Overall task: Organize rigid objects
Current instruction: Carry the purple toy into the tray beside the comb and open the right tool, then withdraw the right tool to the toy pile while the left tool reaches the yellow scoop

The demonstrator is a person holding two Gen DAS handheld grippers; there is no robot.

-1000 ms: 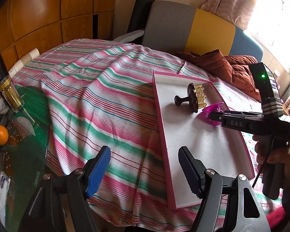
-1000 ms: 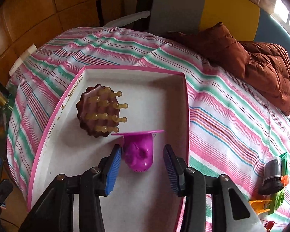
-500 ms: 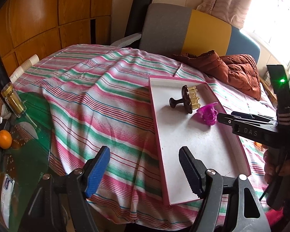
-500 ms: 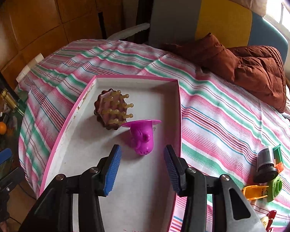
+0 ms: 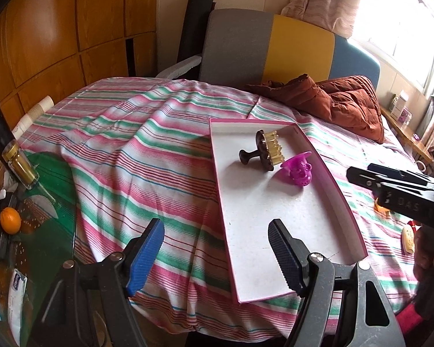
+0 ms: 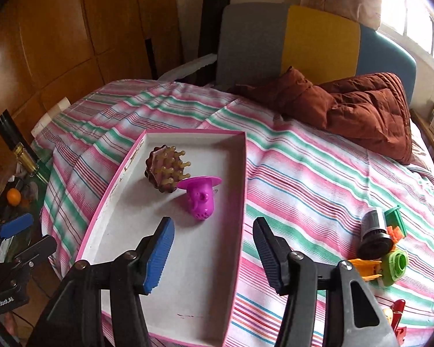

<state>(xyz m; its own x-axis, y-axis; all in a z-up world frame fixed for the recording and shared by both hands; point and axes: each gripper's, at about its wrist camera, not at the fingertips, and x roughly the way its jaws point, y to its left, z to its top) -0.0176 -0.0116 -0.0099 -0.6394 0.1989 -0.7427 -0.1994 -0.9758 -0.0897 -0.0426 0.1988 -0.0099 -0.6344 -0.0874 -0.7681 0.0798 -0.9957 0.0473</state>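
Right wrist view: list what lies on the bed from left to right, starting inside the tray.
brown scalp brush → purple silicone piece → tray's right wall → dark cylindrical cap → green ring piece

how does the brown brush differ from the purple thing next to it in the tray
The brown brush is dark, scalloped and studded with tan bristle pegs; the purple piece is bright magenta, smooth, with small holes. The brush looks wider. It has a knob handle; the purple piece has a flat flange. Both lie tipped over in the pink-rimmed tray.
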